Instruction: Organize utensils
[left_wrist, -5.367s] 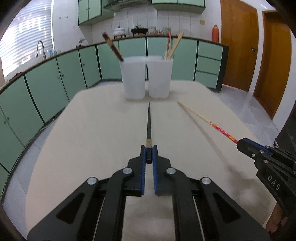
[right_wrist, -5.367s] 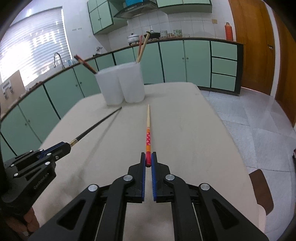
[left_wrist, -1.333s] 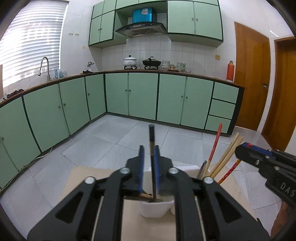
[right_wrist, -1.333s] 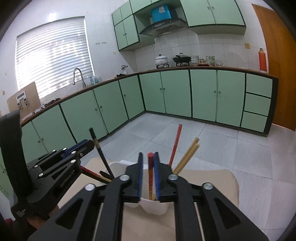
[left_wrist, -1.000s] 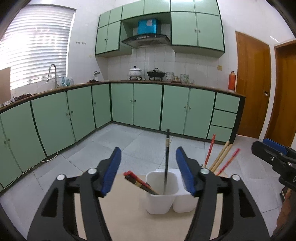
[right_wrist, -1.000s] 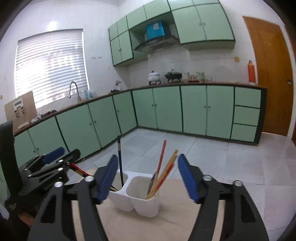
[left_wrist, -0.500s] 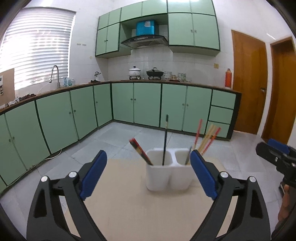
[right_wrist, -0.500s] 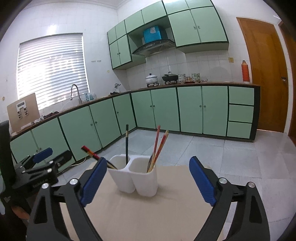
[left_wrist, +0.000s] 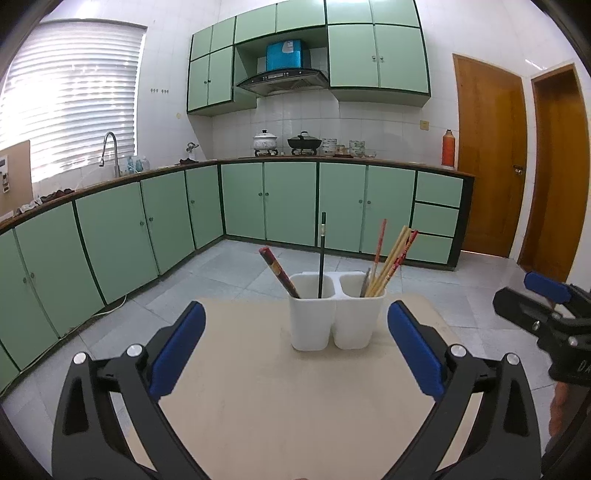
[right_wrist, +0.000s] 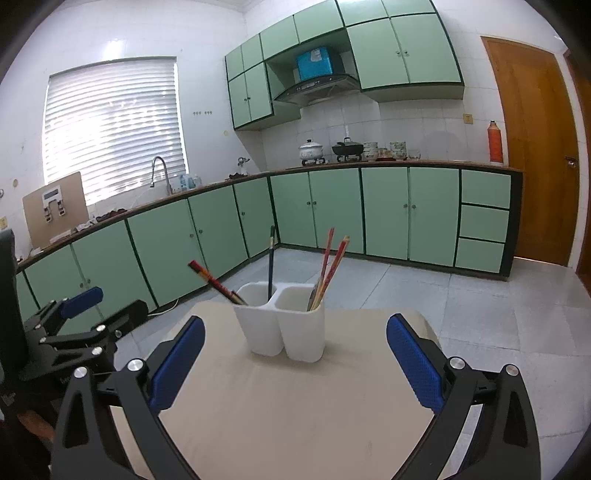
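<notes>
A white two-compartment holder (left_wrist: 332, 317) (right_wrist: 284, 328) stands near the far end of the beige table (left_wrist: 280, 413). A black chopstick (left_wrist: 322, 254) (right_wrist: 271, 258) stands upright in its left compartment beside a dark red pair (left_wrist: 279, 271) that leans left. The red-patterned chopstick (left_wrist: 404, 247) (right_wrist: 338, 258) leans in the right compartment among several wooden ones. My left gripper (left_wrist: 295, 314) hangs short of the holder; its jaws are opening, with nothing between them. My right gripper (right_wrist: 295, 325) does the same, also seen from the left wrist (left_wrist: 546, 310).
The table's far edge (right_wrist: 306, 312) lies just behind the holder, with tiled floor (left_wrist: 236, 266) beyond. Green base cabinets (left_wrist: 291, 203) run along the back and left walls. Wooden doors (left_wrist: 487, 162) are at the right. A person's hand (left_wrist: 561, 410) holds the right gripper.
Both grippers have let go of their chopsticks, which now stand in the holder. Their jaws have spread wide, and both have backed away from the holder.
</notes>
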